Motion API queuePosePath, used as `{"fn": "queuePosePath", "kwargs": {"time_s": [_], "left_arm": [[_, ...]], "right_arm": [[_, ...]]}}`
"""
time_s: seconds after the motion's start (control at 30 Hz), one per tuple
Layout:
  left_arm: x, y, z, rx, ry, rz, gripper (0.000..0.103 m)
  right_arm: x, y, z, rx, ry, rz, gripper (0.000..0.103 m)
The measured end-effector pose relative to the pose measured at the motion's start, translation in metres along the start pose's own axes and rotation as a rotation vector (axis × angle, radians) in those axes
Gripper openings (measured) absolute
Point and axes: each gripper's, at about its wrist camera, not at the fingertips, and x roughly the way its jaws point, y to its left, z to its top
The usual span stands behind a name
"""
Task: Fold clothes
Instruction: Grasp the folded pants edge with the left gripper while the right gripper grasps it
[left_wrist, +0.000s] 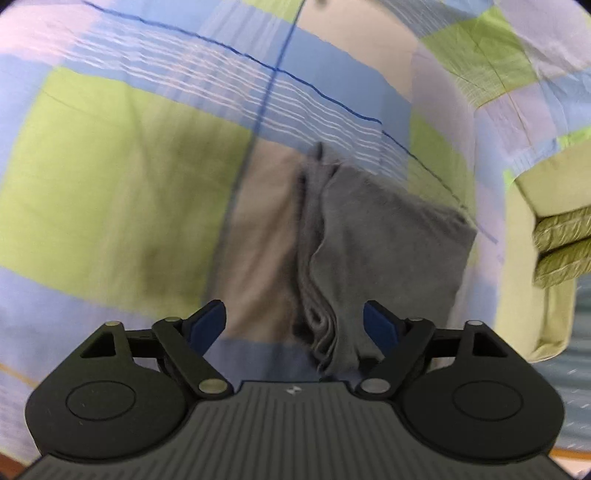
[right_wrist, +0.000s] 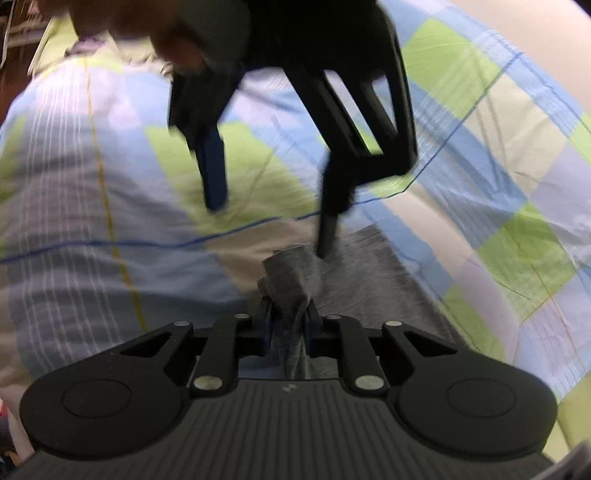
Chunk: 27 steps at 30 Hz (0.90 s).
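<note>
A grey garment (left_wrist: 388, 251) lies bunched and partly folded on a checked bed sheet (left_wrist: 110, 192). In the left wrist view my left gripper (left_wrist: 293, 325) is open, its blue pads (left_wrist: 208, 321) standing wide on either side of the garment's near, creased edge without pressing it. In the right wrist view my right gripper (right_wrist: 288, 314) is shut on a pinched-up fold of the grey garment (right_wrist: 369, 273). The left gripper (right_wrist: 271, 206) shows there too, coming down from above with its jaws spread. One of its fingers (right_wrist: 327, 236) touches the cloth just beyond the pinched fold.
The sheet (right_wrist: 74, 206) has blue, green, cream and lilac squares. A stack of folded green cloth (left_wrist: 561, 243) sits at the right edge of the left wrist view, where the bed drops off. A person's hand (right_wrist: 177, 37) holds the left gripper at the top.
</note>
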Motion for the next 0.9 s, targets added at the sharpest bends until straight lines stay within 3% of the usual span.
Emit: {"fn": "queuePosePath", "kwargs": {"time_s": [0.1, 0.17, 0.2, 0.23, 0.27, 0.3, 0.33, 0.43, 0.57, 0.63, 0.7, 0.77, 0.9], "left_arm": [[0.017, -0.002, 0.013, -0.038, 0.013, -0.054, 0.08], [0.024, -0.006, 0.017, -0.011, 0.003, -0.069, 0.064], [0.027, -0.009, 0.019, 0.017, -0.002, -0.061, 0.037], [0.032, -0.013, 0.02, 0.066, -0.01, -0.032, 0.019], [0.035, -0.016, 0.021, 0.106, -0.017, -0.01, 0.019], [0.036, -0.017, 0.02, 0.129, -0.021, -0.003, 0.019], [0.037, -0.02, 0.017, 0.17, -0.03, 0.008, 0.019], [0.036, -0.028, 0.012, 0.245, -0.043, 0.041, 0.023], [0.038, -0.026, 0.012, 0.222, -0.037, 0.043, 0.029], [0.039, -0.023, 0.014, 0.207, -0.032, 0.035, 0.03], [0.04, -0.023, 0.015, 0.199, -0.029, 0.032, 0.03], [0.042, -0.024, 0.017, 0.198, -0.02, 0.033, 0.03], [0.044, -0.022, 0.026, 0.202, 0.007, 0.022, 0.031]], "right_arm": [[-0.009, -0.011, 0.001, 0.031, -0.035, -0.01, 0.012], [-0.012, -0.017, 0.0, 0.043, -0.052, -0.014, 0.012], [-0.013, -0.021, -0.001, 0.055, -0.058, -0.012, 0.012], [-0.015, -0.022, -0.001, 0.064, -0.058, -0.008, 0.017], [-0.016, -0.025, -0.002, 0.083, -0.041, -0.001, 0.026], [-0.017, -0.029, -0.004, 0.111, -0.014, 0.009, 0.046], [-0.018, -0.031, -0.006, 0.132, -0.002, 0.014, 0.05], [-0.032, -0.057, -0.023, 0.287, 0.032, 0.032, 0.05], [-0.058, -0.137, -0.077, 0.708, 0.114, 0.011, 0.051], [-0.055, -0.18, -0.123, 0.991, 0.125, 0.08, 0.052], [-0.048, -0.201, -0.16, 1.221, 0.098, 0.227, 0.048], [-0.04, -0.209, -0.185, 1.356, 0.099, 0.313, 0.042], [-0.029, -0.215, -0.209, 1.488, 0.06, 0.437, 0.042]]}}
